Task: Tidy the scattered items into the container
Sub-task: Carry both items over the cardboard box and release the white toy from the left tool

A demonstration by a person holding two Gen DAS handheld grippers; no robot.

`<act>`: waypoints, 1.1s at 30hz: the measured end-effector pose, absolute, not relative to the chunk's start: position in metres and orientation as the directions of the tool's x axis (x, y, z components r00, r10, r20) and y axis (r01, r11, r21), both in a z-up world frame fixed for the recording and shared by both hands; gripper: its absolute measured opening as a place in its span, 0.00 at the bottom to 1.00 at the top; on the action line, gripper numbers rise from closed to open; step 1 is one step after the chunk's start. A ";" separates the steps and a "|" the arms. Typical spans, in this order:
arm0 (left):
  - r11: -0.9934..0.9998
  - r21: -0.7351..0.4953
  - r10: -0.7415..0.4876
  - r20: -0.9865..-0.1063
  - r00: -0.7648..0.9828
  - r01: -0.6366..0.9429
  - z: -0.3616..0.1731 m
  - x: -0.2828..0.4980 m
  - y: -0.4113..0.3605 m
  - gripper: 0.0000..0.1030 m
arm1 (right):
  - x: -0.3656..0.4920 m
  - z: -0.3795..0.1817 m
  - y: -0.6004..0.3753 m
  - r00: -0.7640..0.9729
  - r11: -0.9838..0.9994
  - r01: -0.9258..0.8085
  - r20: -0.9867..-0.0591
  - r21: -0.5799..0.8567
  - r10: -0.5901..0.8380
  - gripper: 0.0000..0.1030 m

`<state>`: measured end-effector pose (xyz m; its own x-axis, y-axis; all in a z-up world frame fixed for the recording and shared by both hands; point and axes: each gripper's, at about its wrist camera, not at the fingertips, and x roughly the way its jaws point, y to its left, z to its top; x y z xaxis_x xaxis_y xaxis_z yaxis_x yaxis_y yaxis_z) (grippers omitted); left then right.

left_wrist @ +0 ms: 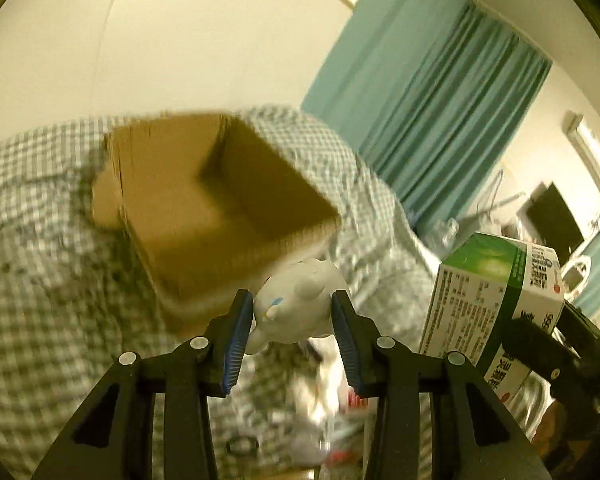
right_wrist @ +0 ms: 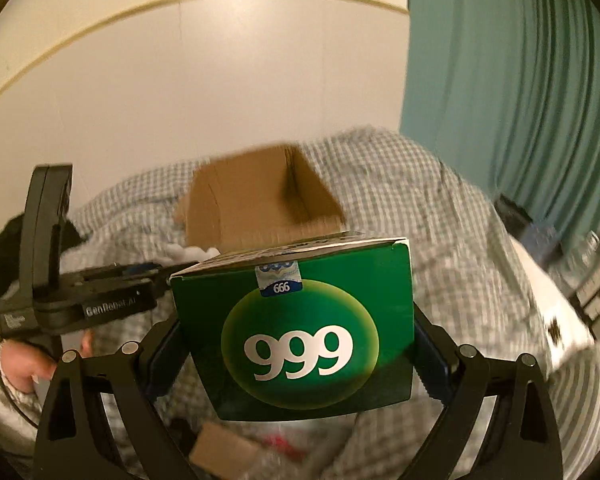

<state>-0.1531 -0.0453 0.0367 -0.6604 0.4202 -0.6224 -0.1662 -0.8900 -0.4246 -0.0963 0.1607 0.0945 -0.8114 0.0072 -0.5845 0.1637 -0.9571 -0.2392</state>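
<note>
In the left wrist view, the left gripper (left_wrist: pixel 293 312) sits at lower centre with its two blue-padded fingers (left_wrist: pixel 236 344) pinching a small white figurine (left_wrist: pixel 296 304) between them; the pads press on both its sides. Just above it, filling the middle of the frame, is an open cardboard box (left_wrist: pixel 220 216) lying on a grey-and-white checked bedcover (left_wrist: pixel 40 260) (the box is blurred, and its mouth faces the camera). At the right edge of the frame a green and white medicine box (left_wrist: pixel 496 296) is held up by the right gripper, whose black body shows at lower right.

In the right wrist view, the right gripper (right_wrist: pixel 296 364) is clamped on that same medicine box (right_wrist: pixel 300 340), its green face printed "999" filling the lower centre, with a blue pad against each side. The cardboard box (right_wrist: pixel 260 196) lies above it in mid-frame on the checked bedcover (right_wrist: pixel 440 220). At the left, the left gripper (right_wrist: pixel 116 276) reaches in sideways, and a person's hand (right_wrist: pixel 24 368) grips its handle at lower left. A teal curtain (right_wrist: pixel 520 80) hangs at upper right. Loose items lie blurred along the bottom edge; I cannot tell what they are.
</note>
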 end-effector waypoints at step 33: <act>-0.924 -0.379 0.282 -0.597 -0.751 -0.047 -0.020 -0.227 -0.095 0.82 | -0.262 0.076 0.144 -0.827 -0.975 0.164 -0.559 -0.149 -0.053 0.97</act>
